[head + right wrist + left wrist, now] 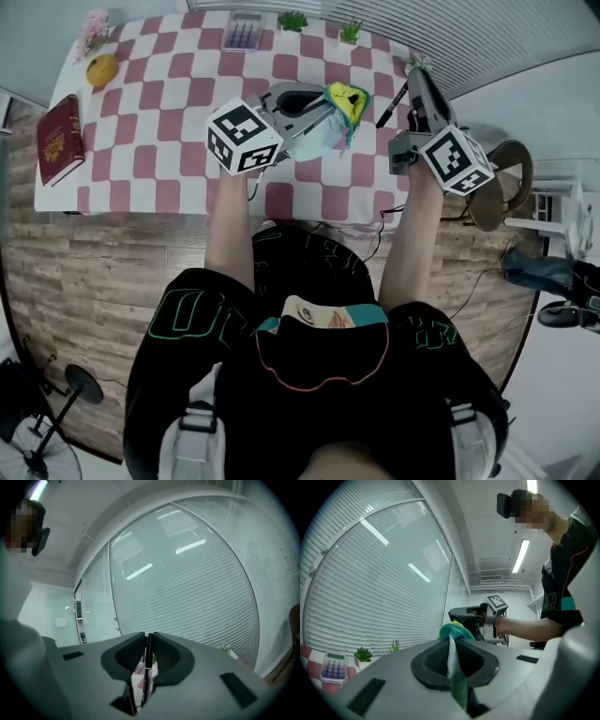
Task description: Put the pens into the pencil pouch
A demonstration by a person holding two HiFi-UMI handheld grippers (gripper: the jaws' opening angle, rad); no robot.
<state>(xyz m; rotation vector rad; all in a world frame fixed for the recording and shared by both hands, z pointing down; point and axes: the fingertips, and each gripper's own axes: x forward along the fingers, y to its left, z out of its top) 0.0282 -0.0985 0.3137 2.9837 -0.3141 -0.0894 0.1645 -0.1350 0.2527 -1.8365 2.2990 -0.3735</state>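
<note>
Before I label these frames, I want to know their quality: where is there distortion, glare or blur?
Head view: evenly lit and sharp, but fisheye bows the table edge. Left gripper view: the blinds curve, ceiling lights reflect in the glass, and the pencil pouch fabric near the lens is soft. Right gripper view: same curving and reflections; the pen reads dark.

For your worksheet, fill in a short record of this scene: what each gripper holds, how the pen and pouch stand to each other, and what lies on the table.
Left gripper: jaws shut on the pencil pouch, held over the table
Right gripper: jaws shut on a black pen
Pen and pouch: apart; the pen is not yet in the pouch
Table: red and white checked cloth
On the table: red book, calculator, orange fruit, small plants
</note>
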